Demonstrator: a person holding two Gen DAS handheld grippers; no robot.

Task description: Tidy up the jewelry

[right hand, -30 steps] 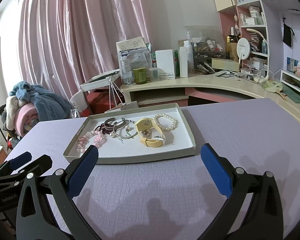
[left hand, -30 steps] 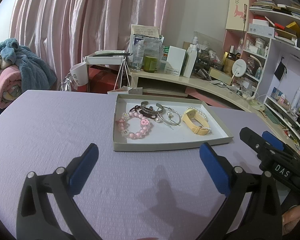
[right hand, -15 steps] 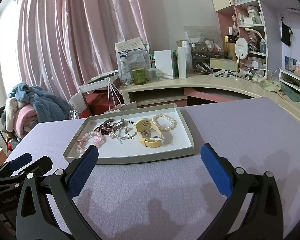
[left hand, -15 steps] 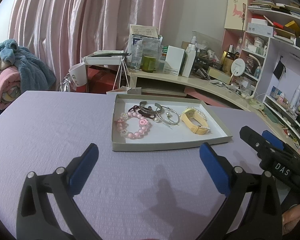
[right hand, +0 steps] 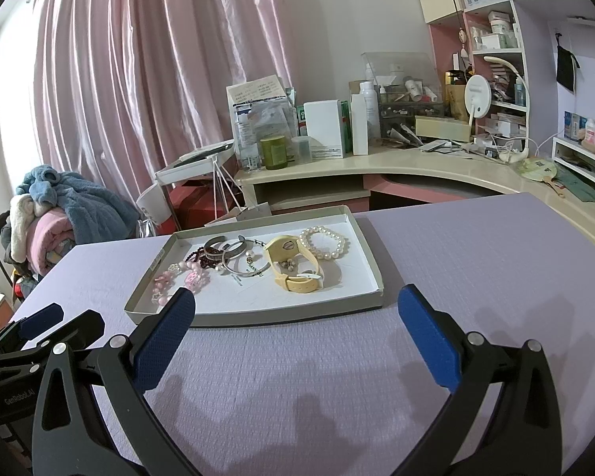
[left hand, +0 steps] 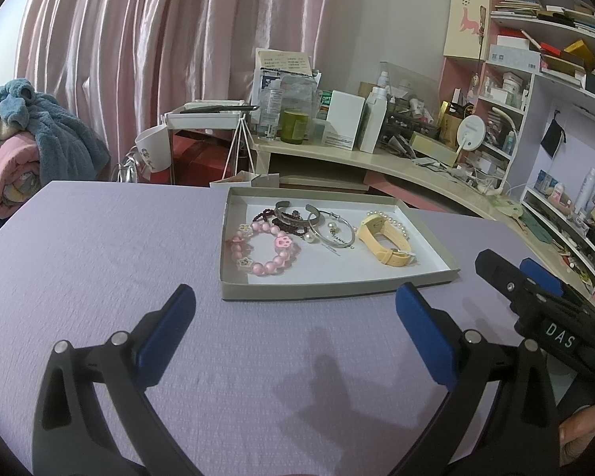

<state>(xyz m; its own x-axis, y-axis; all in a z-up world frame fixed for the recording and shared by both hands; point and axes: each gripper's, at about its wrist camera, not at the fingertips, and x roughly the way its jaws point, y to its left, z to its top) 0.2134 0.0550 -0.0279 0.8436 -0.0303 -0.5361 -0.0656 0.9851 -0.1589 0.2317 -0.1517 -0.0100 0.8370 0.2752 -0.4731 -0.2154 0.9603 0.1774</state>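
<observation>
Lavender tabletop carries a jewelry tray beyond both spread-jawed, empty grippers, left gripper and right gripper; only the right wrist view fully shows the pearl bracelet.

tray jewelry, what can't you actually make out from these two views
- Dark bead bracelet: left view, tangled under the silver cuffs; its shape is unclear.
- Pink bracelet: right view, partly behind the right gripper's finger and the tray wall.
- Pearl bracelet: left view, mostly behind the yellow watch.
- Lettering on the bangle: too small to read.
</observation>
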